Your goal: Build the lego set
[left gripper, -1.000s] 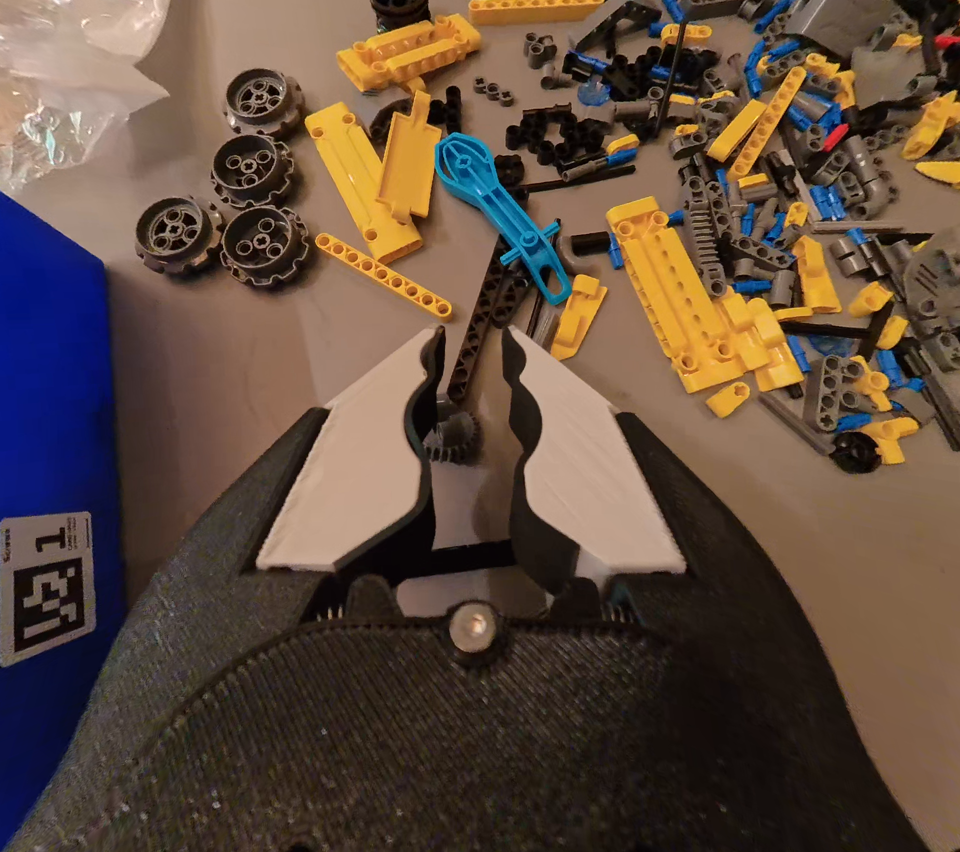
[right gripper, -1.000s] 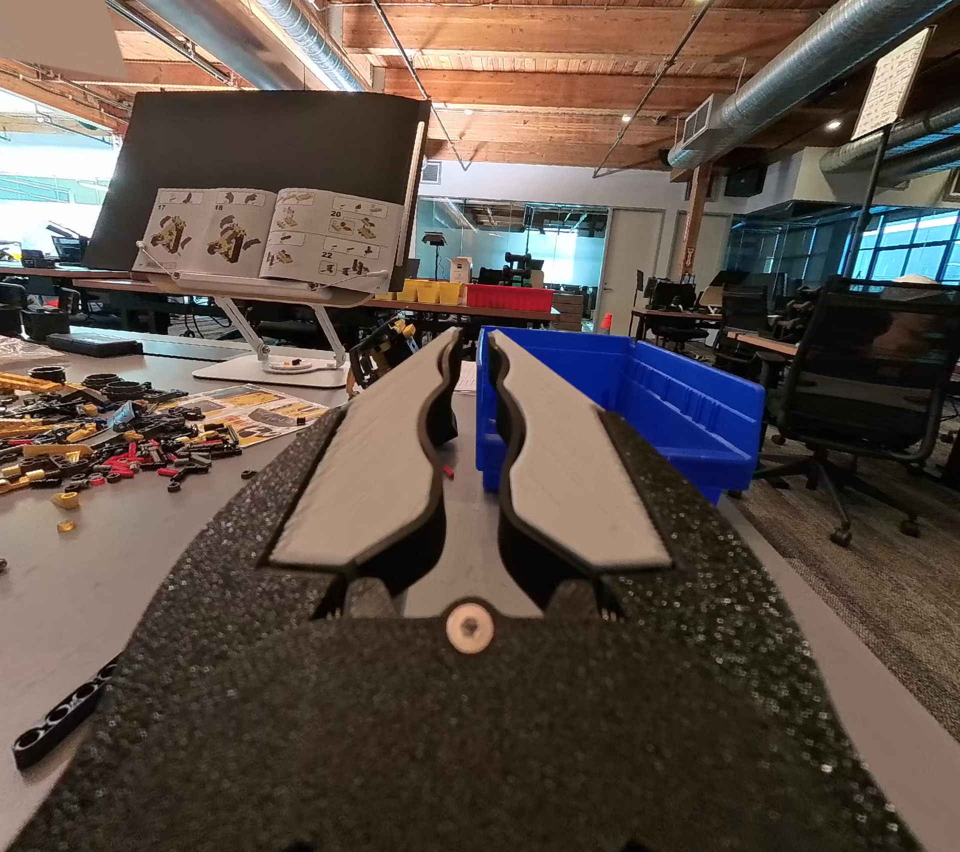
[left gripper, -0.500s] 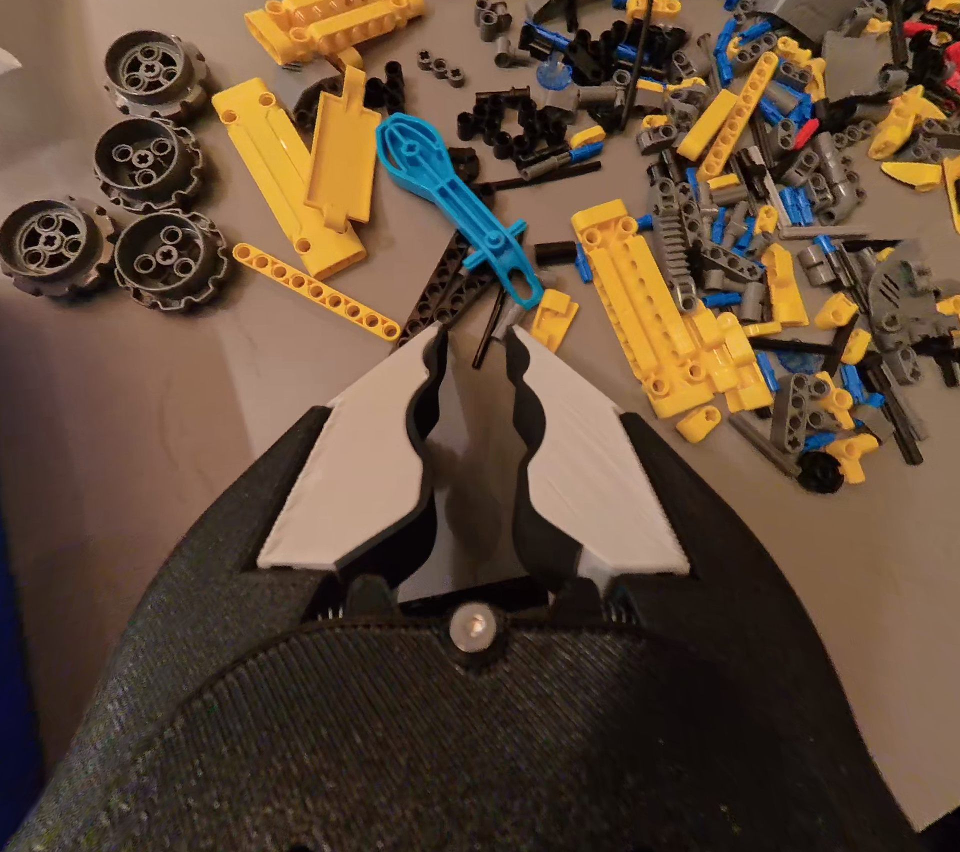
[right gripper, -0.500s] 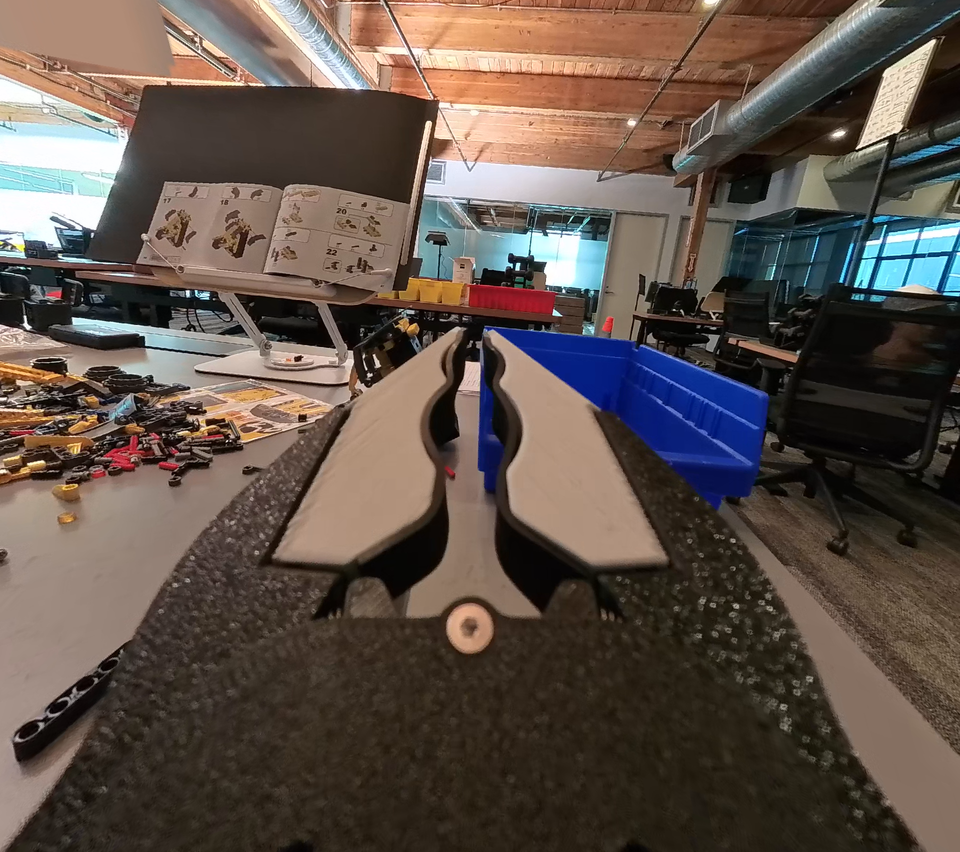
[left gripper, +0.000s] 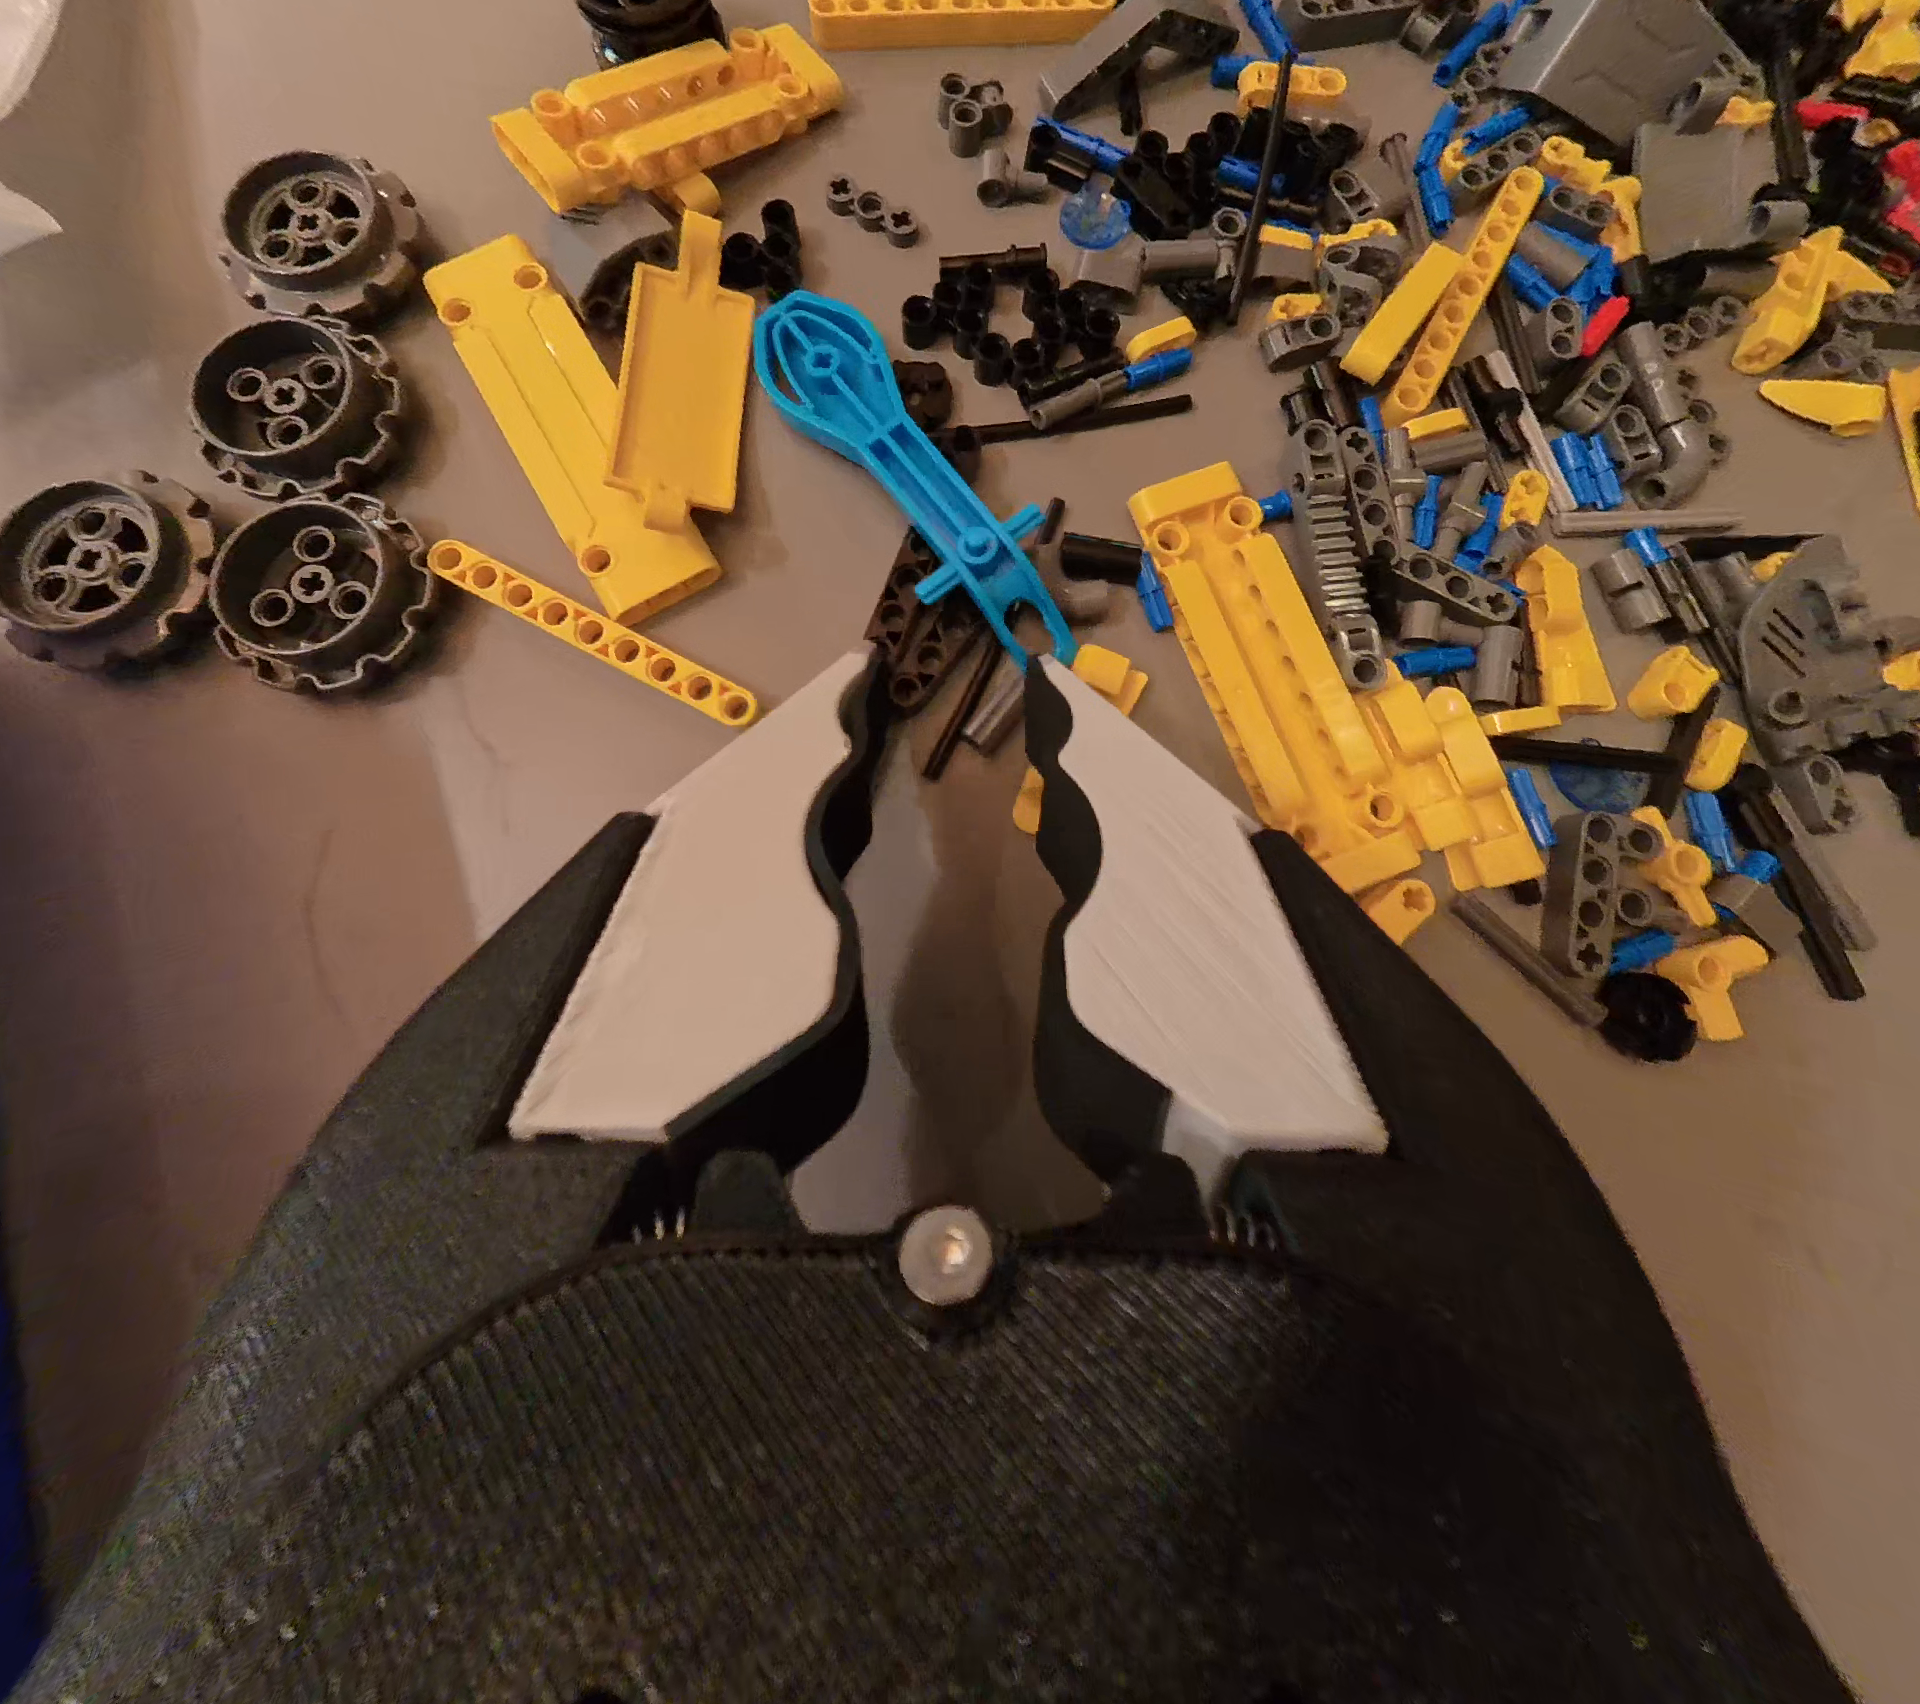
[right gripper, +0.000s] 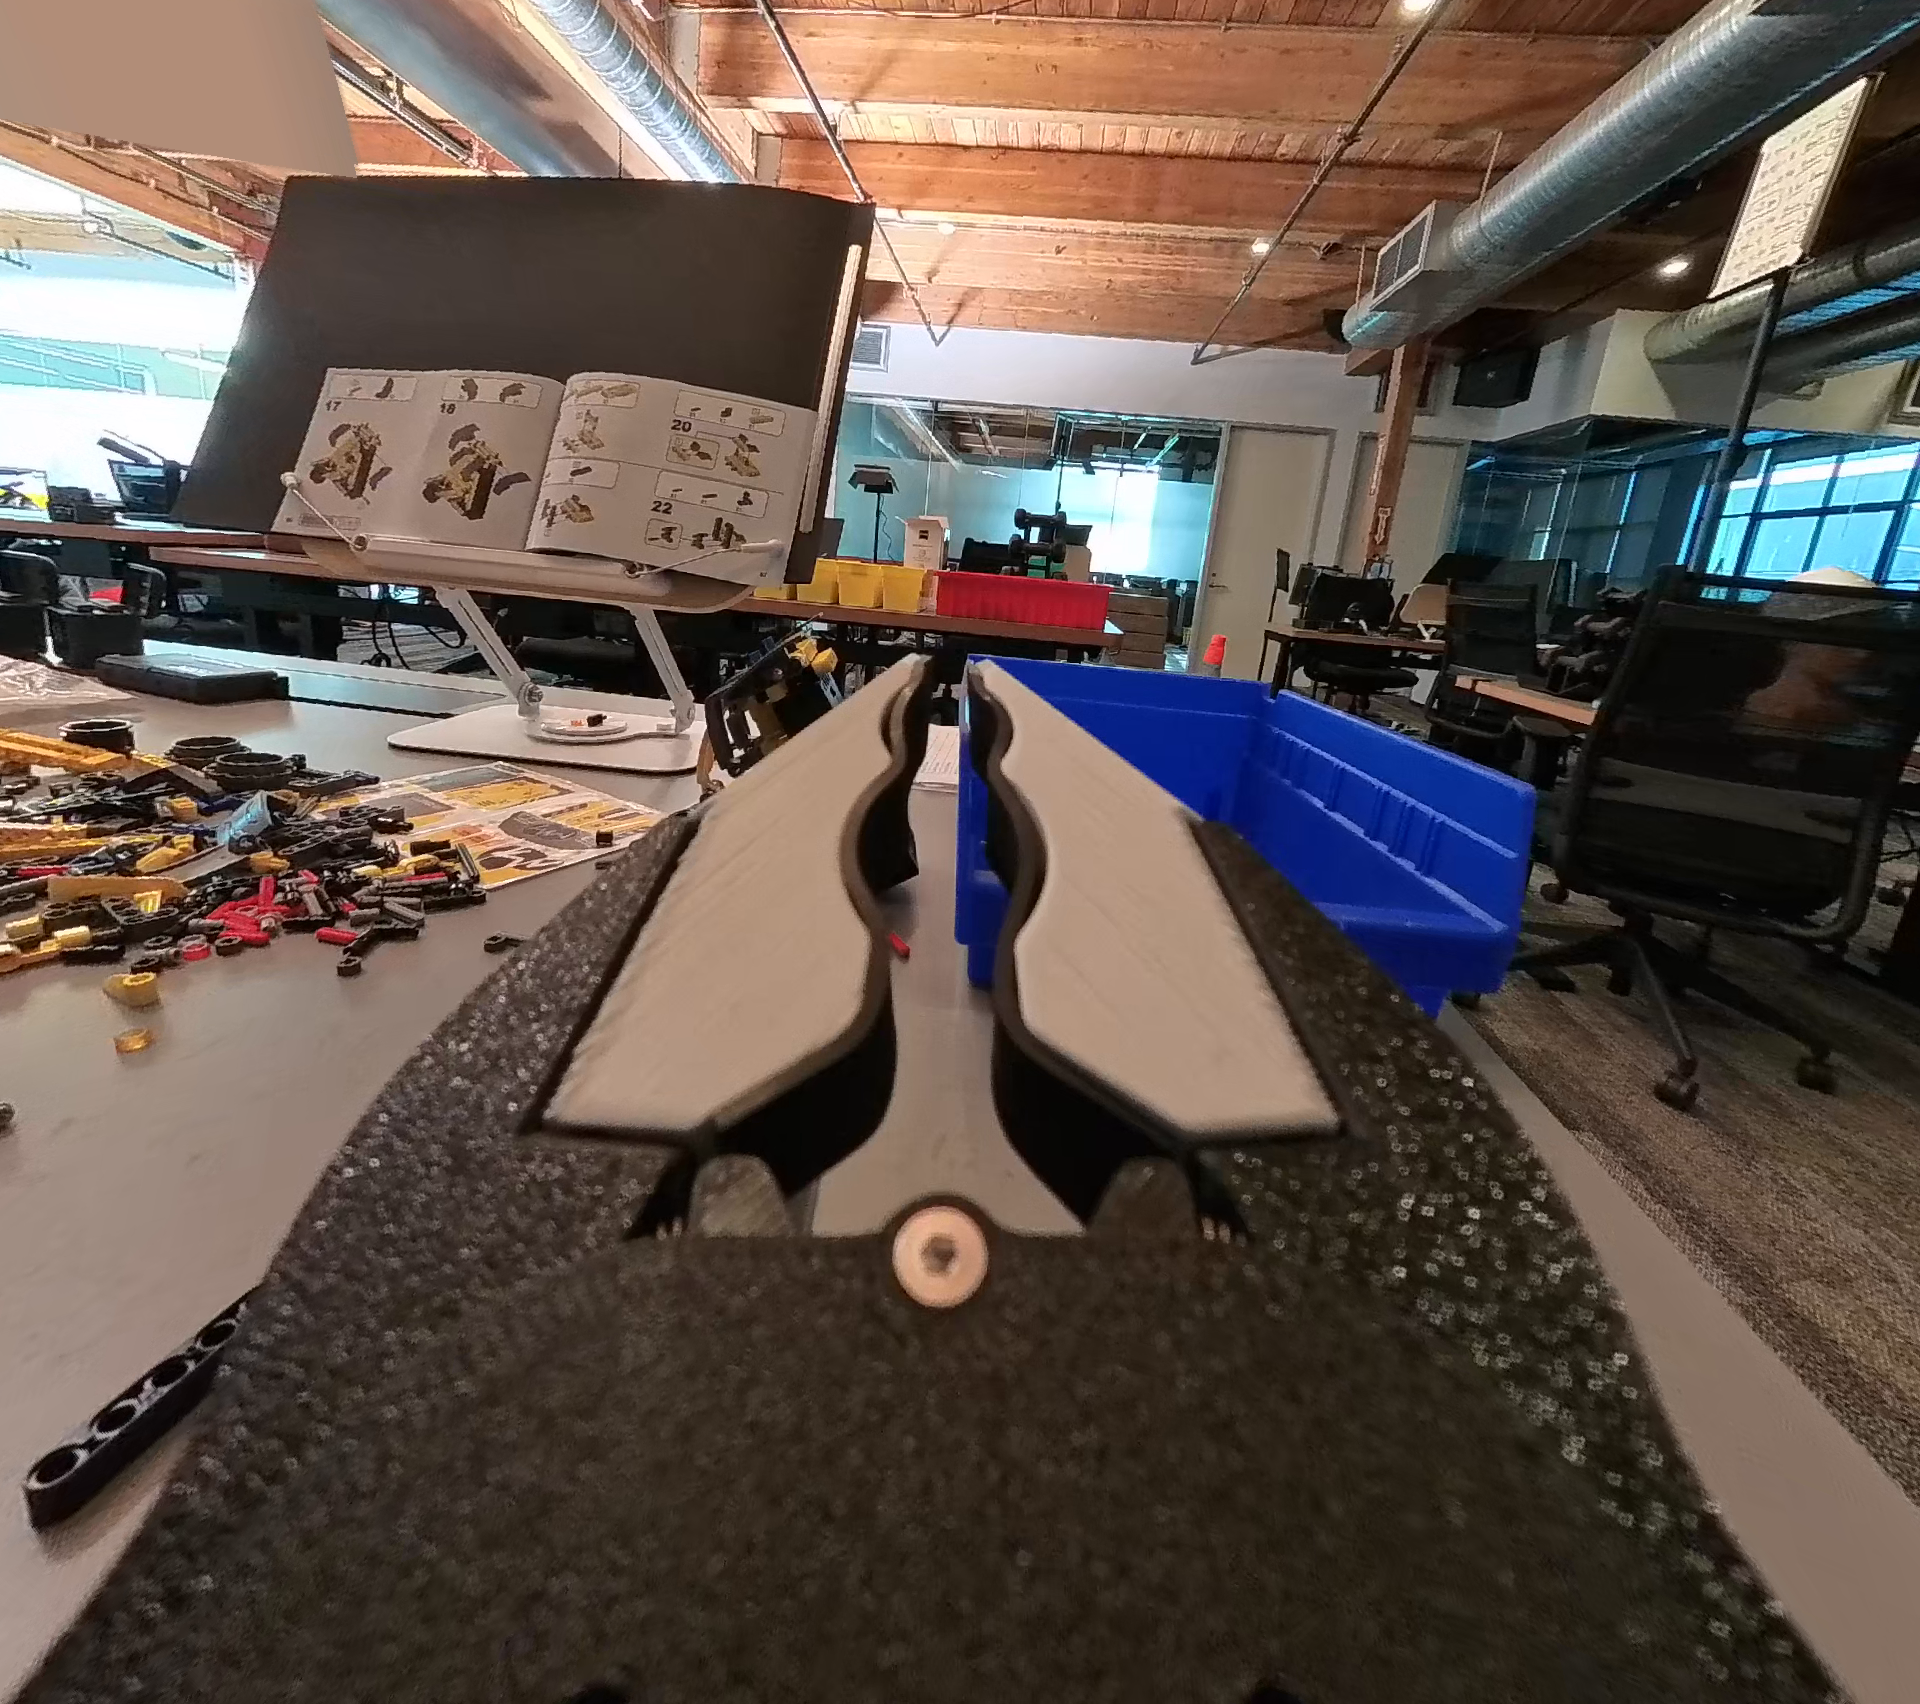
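Note:
My left gripper (left gripper: 948,675) is open and empty, low over the grey table (left gripper: 260,875). Its tips stand on either side of black beams (left gripper: 914,636) and thin axles (left gripper: 961,719). The right fingertip (left gripper: 1039,698) is at the tail of a light blue lever tool (left gripper: 904,470). A long yellow block (left gripper: 1299,667) lies to its right. A thin yellow beam (left gripper: 592,631) lies to its left. My right gripper (right gripper: 948,667) is shut and empty, held level above the table (right gripper: 208,1187) and pointing at a blue bin (right gripper: 1299,802).
Several grey wheels (left gripper: 301,594) and yellow panels (left gripper: 582,428) lie left. A dense pile of small parts (left gripper: 1558,407) fills the right. The right wrist view shows the pile (right gripper: 208,854), a booklet on a stand (right gripper: 540,459), a black beam (right gripper: 125,1426) and an office chair (right gripper: 1766,771). Tip to tip, the grippers are about 55 cm apart. Measured from the fingertips, the long yellow block (left gripper: 1299,667) is 5 cm or so from the left gripper and 50 cm from the right.
My left gripper has moved forward to the blue tool's tail and its jaws stand slightly wider. The dark gear seen between its fingers is gone from view. The right gripper has barely moved.

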Demonstrator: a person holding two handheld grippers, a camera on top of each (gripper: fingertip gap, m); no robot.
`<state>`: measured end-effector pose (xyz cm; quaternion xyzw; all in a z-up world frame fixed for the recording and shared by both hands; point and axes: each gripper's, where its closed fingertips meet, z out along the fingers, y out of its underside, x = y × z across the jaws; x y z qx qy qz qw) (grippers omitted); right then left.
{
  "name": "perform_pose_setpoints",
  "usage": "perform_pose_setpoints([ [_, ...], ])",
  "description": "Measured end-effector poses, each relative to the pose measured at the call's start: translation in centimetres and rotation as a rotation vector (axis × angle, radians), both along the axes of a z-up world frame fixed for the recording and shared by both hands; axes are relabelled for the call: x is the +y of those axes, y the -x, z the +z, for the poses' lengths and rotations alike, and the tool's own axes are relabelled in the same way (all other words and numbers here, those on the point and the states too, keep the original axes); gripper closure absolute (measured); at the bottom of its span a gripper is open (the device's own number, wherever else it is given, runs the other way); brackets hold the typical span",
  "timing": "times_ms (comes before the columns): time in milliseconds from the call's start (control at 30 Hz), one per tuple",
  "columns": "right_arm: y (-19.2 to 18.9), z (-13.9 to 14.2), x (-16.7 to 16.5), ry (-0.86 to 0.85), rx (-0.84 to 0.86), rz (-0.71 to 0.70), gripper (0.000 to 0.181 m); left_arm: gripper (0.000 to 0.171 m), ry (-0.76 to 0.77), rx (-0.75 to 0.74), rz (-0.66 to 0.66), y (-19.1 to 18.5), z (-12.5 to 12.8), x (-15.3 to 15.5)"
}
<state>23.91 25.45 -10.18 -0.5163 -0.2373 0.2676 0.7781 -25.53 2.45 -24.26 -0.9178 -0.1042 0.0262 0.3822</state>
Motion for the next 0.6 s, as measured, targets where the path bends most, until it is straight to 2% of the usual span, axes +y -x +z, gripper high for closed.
perform_pose_setpoints([
  [133,0.0,0.0,0.0,0.0,0.0,0.0,0.176,0.143,0.014,-0.076,-0.014,-1.2,0.2,-0.7],
  [233,0.0,0.0,0.0,-0.001,0.0,0.0,0.176,0.141,-0.027,-0.056,0.001,-1.1,0.9,-0.9],
  [333,0.0,0.0,0.0,-0.001,0.0,0.0,0.176,0.151,-0.079,-0.029,0.001,-1.0,1.7,-0.8],
  [433,0.0,0.0,0.0,-0.002,0.0,0.0,0.176,0.163,-0.07,-0.052,-0.017,-1.2,1.3,-0.6],
  [600,0.0,0.0,0.0,-0.003,0.001,-0.001,0.176,0.161,-0.013,-0.024,-0.001,-0.7,0.2,-0.4],
])
